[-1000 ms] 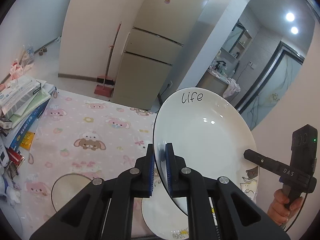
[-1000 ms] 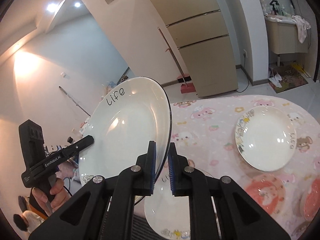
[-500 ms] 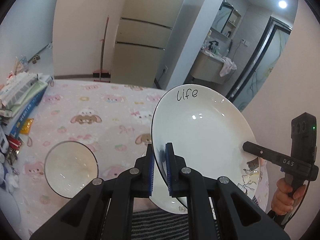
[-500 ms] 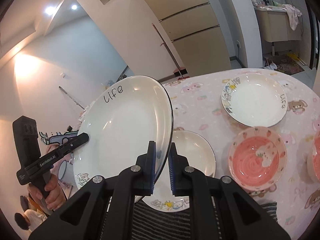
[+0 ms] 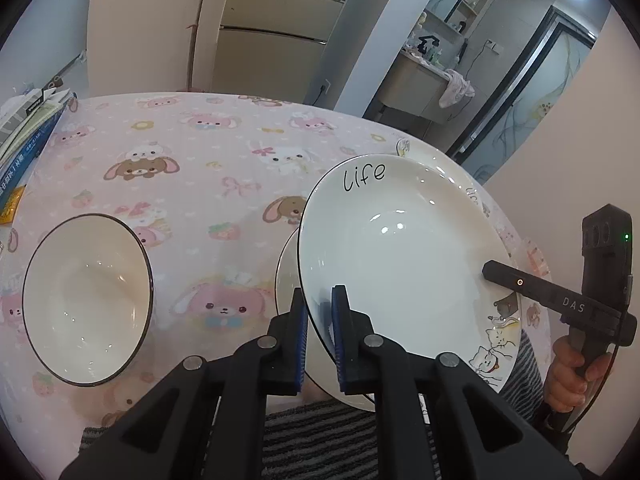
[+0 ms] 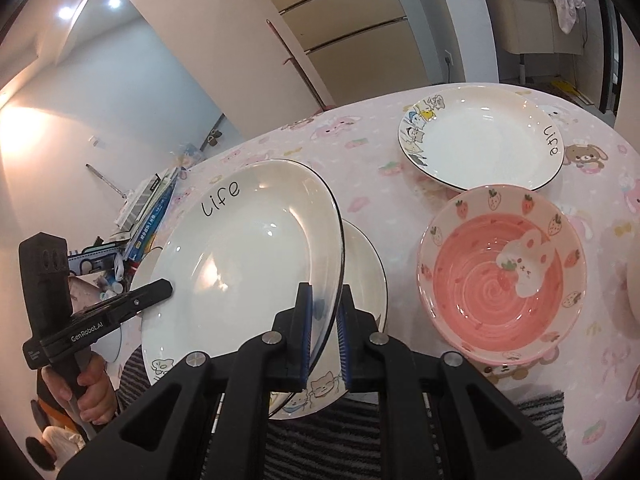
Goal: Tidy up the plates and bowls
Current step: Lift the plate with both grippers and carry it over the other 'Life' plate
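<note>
A white plate marked "Life" (image 5: pixel 400 264) (image 6: pixel 248 256), with a dark rim and cat drawings, hangs tilted over the pink cartoon tablecloth (image 5: pixel 200 160). My left gripper (image 5: pixel 320 296) is shut on its left rim. My right gripper (image 6: pixel 323 296) is shut on the opposite rim, and one of its fingers (image 5: pixel 516 282) shows across the plate. Just under the held plate, a second white plate (image 5: pixel 286 280) (image 6: pixel 364 264) lies on the table near the front edge. I cannot tell whether the two plates touch.
A white bowl with a dark rim (image 5: pixel 86 300) stands at the left. At the right are a pink strawberry bowl (image 6: pixel 500 280) and, behind it, another "Life" plate (image 6: pixel 480 144). Stacked books (image 5: pixel 24 132) line the table's left edge. A person's striped clothing (image 5: pixel 320 432) is at the near edge.
Both grippers have come down together with the plate and tipped further downward. The plate now hangs close above the plate on the table. Both grips stay the same.
</note>
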